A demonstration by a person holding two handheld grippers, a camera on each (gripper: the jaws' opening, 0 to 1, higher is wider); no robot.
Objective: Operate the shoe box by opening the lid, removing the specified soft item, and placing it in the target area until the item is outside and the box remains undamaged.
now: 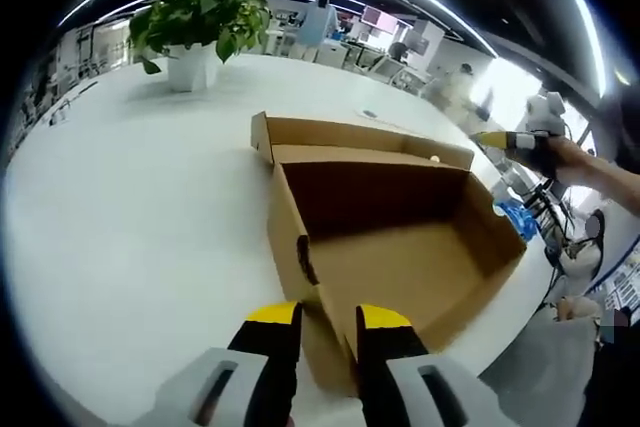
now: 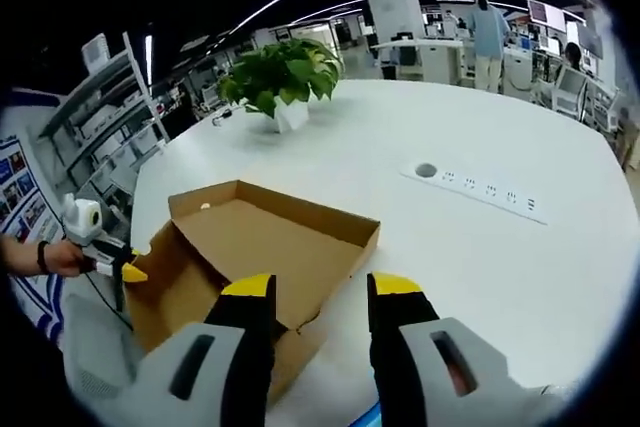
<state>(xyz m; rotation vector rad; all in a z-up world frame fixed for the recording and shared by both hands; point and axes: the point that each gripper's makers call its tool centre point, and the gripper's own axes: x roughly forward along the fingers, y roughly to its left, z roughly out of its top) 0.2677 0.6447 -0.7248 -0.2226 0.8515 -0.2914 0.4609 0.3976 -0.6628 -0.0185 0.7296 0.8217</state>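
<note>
A brown cardboard shoe box (image 1: 400, 247) lies open on the white table, its lid (image 1: 350, 134) folded back flat behind it. The inside shows bare cardboard. My left gripper (image 1: 328, 322) is open at the box's near corner, a yellow-tipped finger on each side of the side wall. In the right gripper view the same box (image 2: 270, 237) sits just ahead of my right gripper (image 2: 322, 292), which is open with nothing between its fingers. The left gripper (image 2: 125, 269), held by a hand, touches the box's far left corner. The right gripper (image 1: 505, 140) hovers past the box's far right corner.
A potted green plant (image 1: 200, 17) in a white pot stands at the far side of the table (image 1: 120, 207). A power strip (image 2: 485, 190) is set into the table top. Beyond the table's edge are desks, shelves and people (image 2: 488, 32).
</note>
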